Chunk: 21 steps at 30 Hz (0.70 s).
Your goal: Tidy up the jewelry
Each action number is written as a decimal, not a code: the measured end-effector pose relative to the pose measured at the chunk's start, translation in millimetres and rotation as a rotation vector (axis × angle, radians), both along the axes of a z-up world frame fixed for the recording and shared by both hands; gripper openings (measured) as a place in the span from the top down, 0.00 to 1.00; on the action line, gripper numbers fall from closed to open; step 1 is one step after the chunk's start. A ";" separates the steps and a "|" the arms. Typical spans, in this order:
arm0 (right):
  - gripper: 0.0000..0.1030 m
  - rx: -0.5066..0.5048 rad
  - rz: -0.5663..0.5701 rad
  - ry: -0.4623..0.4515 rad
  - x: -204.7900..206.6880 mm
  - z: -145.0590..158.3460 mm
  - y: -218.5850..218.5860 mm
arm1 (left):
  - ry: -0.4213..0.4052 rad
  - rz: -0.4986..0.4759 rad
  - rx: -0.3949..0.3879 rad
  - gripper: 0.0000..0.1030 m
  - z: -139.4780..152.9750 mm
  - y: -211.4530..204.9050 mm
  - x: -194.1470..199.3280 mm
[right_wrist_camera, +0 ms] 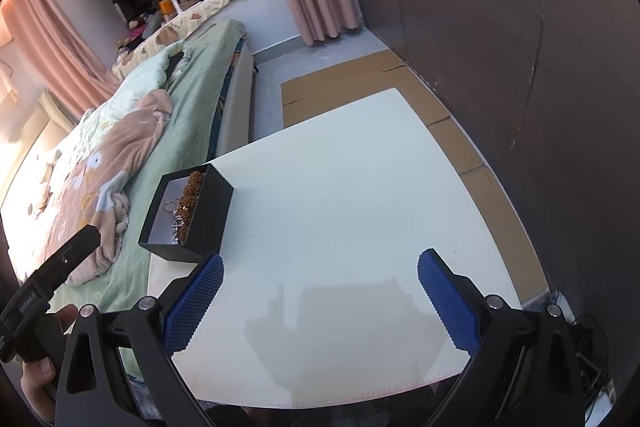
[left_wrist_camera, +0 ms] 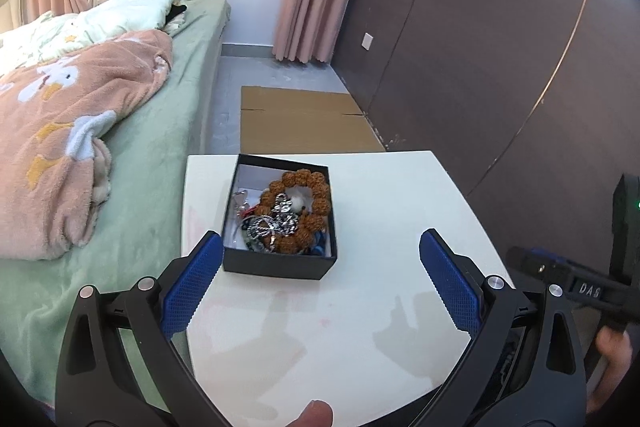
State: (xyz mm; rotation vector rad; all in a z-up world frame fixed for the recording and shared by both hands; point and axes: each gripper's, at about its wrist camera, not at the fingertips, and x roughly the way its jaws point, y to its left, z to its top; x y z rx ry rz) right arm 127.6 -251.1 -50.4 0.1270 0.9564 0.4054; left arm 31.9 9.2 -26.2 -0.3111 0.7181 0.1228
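Black card forms the open jewelry box [left_wrist_camera: 280,261], which sits on the white table [left_wrist_camera: 380,211] toward its bed-side edge. Inside it you have a brown beaded bracelet [left_wrist_camera: 316,195] curled in a ring against the far and right walls, with a silver chain [left_wrist_camera: 276,223] heaped over its near arc. A small blue item [left_wrist_camera: 319,240] shows at the near right corner of the box; what it is cannot be made out. The box floor is pale where it shows at the far left.

Your left gripper [left_wrist_camera: 320,275] has its blue-padded fingers spread wide and holds nothing. It hovers over the near part of the table, and its left finger [left_wrist_camera: 192,287] lies close to the near left corner of the box; whether they touch cannot be told.

Your right gripper [right_wrist_camera: 320,295] is likewise spread wide and empty, above bare tabletop [right_wrist_camera: 360,187]. In the right wrist view the box [right_wrist_camera: 208,219] stands just beyond the left finger [right_wrist_camera: 196,303], again with contact uncertain, and the bracelet [right_wrist_camera: 192,195] lies along its right wall.

Surroundings: a bed with a green sheet [left_wrist_camera: 140,163] and a pink blanket [left_wrist_camera: 68,147] runs alongside the table. Flat cardboard [left_wrist_camera: 304,119] lies on the floor beyond the table, beside the dark wall panels [left_wrist_camera: 480,47].
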 end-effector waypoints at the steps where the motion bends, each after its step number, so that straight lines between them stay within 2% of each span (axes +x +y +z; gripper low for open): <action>1: 0.08 -0.001 0.006 -0.001 -0.8 0.9 1.0 | -0.003 0.005 0.006 0.05 0.6 0.4 -2.4; 21: 0.07 0.007 0.065 -0.048 -8.7 15.6 -4.1 | -0.044 0.015 0.057 0.05 10.0 -13.3 -6.7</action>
